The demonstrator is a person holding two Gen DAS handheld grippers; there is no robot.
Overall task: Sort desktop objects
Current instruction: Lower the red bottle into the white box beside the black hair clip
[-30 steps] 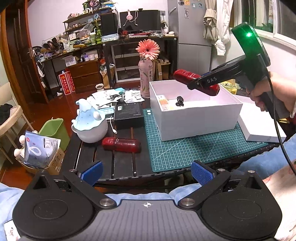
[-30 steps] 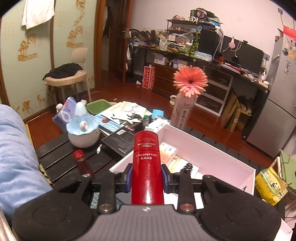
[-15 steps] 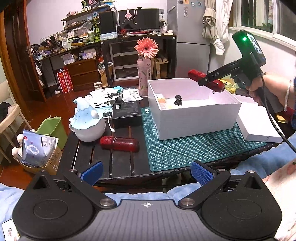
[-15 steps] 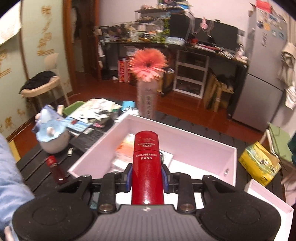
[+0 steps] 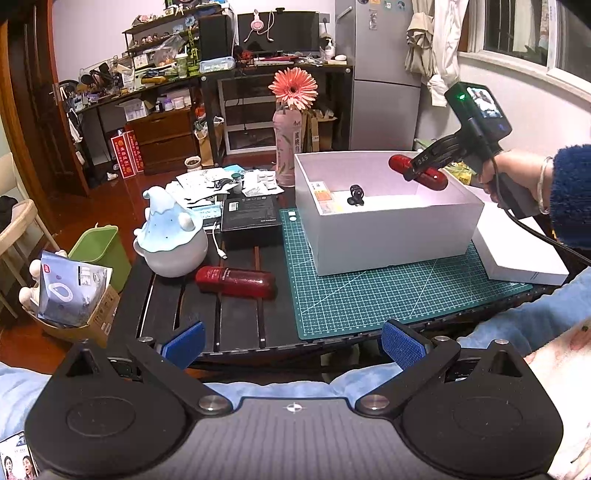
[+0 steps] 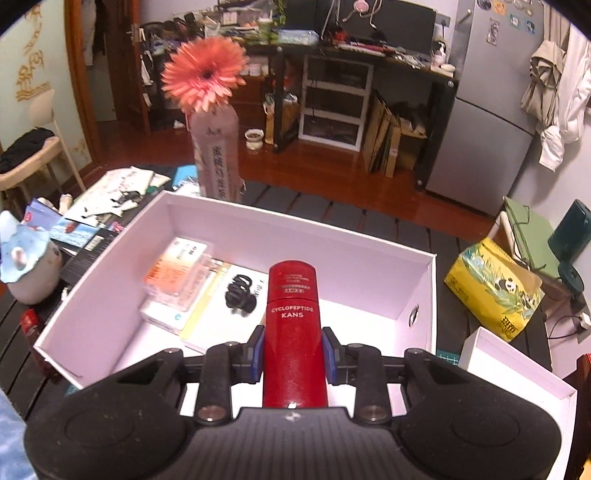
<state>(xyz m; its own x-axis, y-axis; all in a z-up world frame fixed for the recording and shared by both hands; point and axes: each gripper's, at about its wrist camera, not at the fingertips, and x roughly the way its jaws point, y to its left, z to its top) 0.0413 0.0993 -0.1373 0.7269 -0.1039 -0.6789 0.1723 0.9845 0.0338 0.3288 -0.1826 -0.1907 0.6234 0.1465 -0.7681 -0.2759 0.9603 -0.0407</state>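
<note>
Your right gripper (image 6: 291, 350) is clamped on the red bottle (image 6: 293, 332), hanging over the white box (image 6: 236, 218); left gripper (image 5: 291, 343) is wide and empty. Drop it carelessly and it'll likely smack the hair clip (image 6: 240, 291).

Background: grey refrigerator (image 5: 384, 74) against the wall, green waste bin (image 5: 99, 251) on the floor, monitor (image 5: 279, 31) on a rear desk.

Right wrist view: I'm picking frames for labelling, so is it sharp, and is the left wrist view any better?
Right wrist view: the flower and its bottle are smeared by motion blur, while the red bottle in the tongs stays crisp. Left wrist view: sharp throughout, the flower clear; fisheye bends the edges in both.
</note>
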